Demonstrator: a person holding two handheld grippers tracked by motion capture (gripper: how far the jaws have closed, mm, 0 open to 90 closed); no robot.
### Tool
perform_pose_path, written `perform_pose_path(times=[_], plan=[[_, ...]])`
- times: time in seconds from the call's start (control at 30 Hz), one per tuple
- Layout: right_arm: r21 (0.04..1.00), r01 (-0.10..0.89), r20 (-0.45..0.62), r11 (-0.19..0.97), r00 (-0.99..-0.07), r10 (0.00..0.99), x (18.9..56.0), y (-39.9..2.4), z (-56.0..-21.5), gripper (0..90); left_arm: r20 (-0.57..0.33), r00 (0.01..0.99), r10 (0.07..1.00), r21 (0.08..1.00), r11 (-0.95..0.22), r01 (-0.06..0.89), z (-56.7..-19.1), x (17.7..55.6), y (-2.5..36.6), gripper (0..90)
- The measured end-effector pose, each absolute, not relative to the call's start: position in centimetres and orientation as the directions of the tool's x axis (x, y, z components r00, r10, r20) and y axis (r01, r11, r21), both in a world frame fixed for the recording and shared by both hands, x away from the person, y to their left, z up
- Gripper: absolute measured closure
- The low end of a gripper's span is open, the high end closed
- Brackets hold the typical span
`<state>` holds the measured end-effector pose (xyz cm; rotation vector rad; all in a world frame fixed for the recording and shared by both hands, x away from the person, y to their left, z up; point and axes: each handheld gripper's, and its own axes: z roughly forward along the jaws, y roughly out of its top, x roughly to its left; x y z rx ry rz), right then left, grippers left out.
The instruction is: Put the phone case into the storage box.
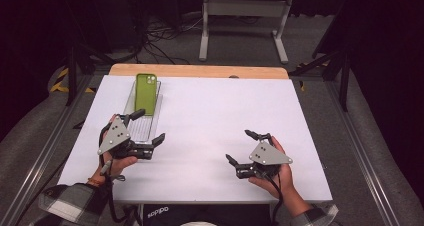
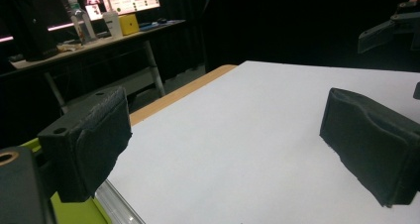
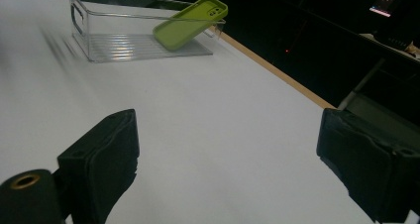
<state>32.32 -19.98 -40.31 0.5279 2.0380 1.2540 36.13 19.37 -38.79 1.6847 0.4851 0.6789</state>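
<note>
High view: I am holding my right tongs [image 1: 241,147] spread and empty over the white bench [image 1: 220,116], well apart from my left tongs [image 1: 148,125], also spread, hovering at the near end of the clear plastic rectangular bin [image 1: 131,102]. Farther off, the lime-green cased phone [image 1: 145,93] is leaning tilted against the bin's far wall.

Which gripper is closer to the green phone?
Left. The left gripper sits right at the clear bin holding the green phone; the right gripper is far across the table.

Left gripper [image 1: 150,125] and right gripper [image 1: 241,146] are both hand-held low, jaws spread wide, empty.
</note>
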Motion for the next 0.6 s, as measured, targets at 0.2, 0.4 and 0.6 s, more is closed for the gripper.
perform_pose_path(times=[0.2,0.4,0.6], plan=[[0.895,-0.012,-0.333,0.446,-0.683,0.651,32.10,-20.16,-40.22,10.1,0.160,0.756,0.635,0.977,-0.211,-0.030,-39.16,35.87,19.18,6.5],[0.896,-0.011,-0.331,0.444,-0.683,0.651,31.95,-20.18,-40.21,9.9,0.175,0.752,0.636,0.974,-0.226,-0.036,-39.46,35.54,18.90,6.5],[0.898,-0.005,-0.325,0.440,-0.682,0.655,31.79,-20.35,-40.24,9.8,0.188,0.754,0.630,0.971,-0.236,-0.045,-39.77,35.33,18.66,6.6]])
